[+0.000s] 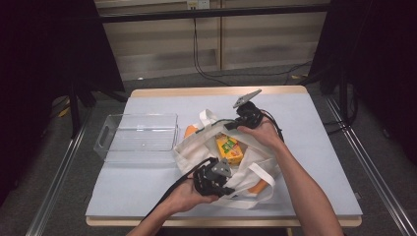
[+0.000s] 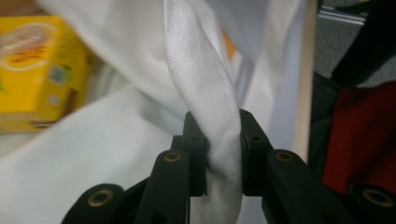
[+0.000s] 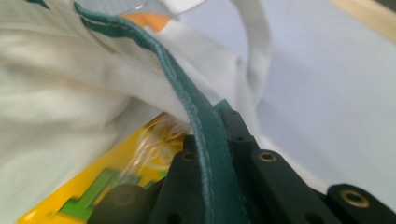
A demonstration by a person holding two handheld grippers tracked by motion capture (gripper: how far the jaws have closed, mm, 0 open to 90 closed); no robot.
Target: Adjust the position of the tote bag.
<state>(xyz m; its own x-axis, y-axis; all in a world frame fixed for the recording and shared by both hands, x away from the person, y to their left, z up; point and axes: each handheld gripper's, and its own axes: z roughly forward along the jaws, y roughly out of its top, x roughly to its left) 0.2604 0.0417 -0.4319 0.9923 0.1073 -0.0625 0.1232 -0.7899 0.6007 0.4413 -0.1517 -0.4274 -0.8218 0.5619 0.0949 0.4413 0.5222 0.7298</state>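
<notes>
White fabric tote bag (image 1: pixel 231 162) lying mid-table, mouth pulled open from two sides. Left gripper (image 1: pixel 212 178) clamped on white woven bag handle (image 2: pixel 205 93), strap pinched flat between both jaws, likely to anchor near edge. Right gripper (image 1: pixel 248 116) clamped on dark green stitched rim trim (image 3: pixel 205 126), trim running up between jaws, lifting far edge, presumably to expose contents. Yellow cardboard box (image 1: pixel 229 148) inside bag, just beyond and left of right jaws; orange item (image 1: pixel 191 131) partly under fabric, identity unclear. Clear plastic tray (image 1: pixel 140 136) beside bag, well apart from both jaws, probably awaiting unloaded items.
</notes>
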